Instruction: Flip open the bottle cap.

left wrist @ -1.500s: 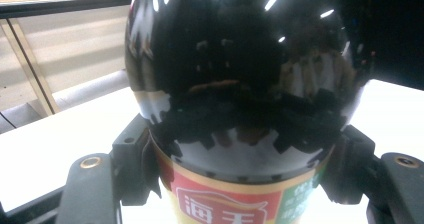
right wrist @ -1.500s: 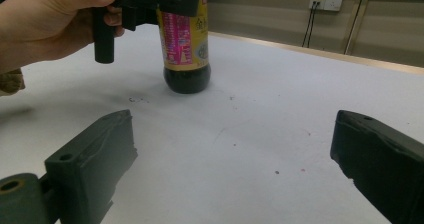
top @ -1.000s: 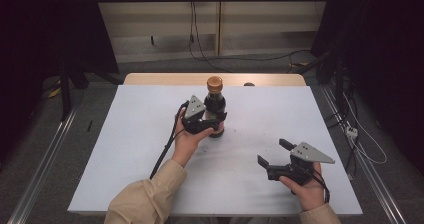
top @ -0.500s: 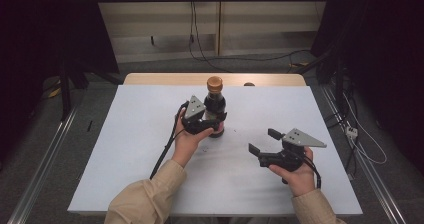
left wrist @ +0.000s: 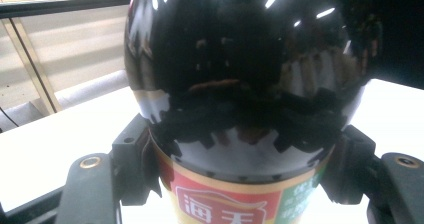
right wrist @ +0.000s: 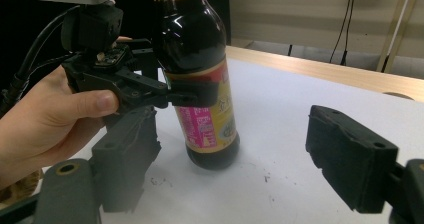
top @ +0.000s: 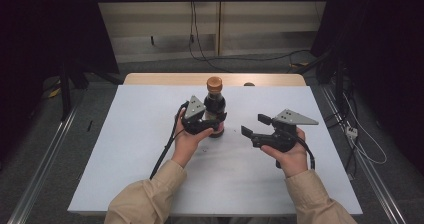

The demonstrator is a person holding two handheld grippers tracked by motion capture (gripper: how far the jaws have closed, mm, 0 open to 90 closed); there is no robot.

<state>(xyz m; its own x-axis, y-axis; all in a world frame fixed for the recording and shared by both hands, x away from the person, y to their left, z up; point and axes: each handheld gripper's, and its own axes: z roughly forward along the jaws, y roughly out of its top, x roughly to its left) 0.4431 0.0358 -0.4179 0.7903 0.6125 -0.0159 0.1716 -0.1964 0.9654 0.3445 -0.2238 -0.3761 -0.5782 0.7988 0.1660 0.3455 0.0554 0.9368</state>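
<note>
Dim room, dark curtains either side, cables trailing down the back wall, and in the middle my white tabletop (top: 125, 149) with just the one thing on it: a dark sauce bottle (top: 215, 109) with a brown cap (top: 214, 83), standing upright.

Where I'm at: the holding part looks done. My left tongs (top: 215, 126) are clamped round the bottle low on its body, right at the top edge of the label (right wrist: 210, 126), one jaw on each side, pressed tight against the glass. From the left tongs' own camera the bottle is dead ahead, a shiny black bulge (left wrist: 250, 74) between the jaws. The cap is on, so by my reckoning everything with the second hand is yet to do, probably getting that cap.

My right tongs (top: 257, 125) are holding nothing. The jaws have just been closing in a bit but are clearly apart, with only bare tabletop between them. The bottle sits ahead of them and off towards the left jaw, near but not touching.

Pose: left hand (top: 187, 141) wrapped round its tongs, forearm resting low, tongs lying level. Right hand (top: 290, 156) carries its tongs off the tabletop, roughly level, jaws aimed at the bottle's side, well below the cap, so I'd guess it needs to climb
</note>
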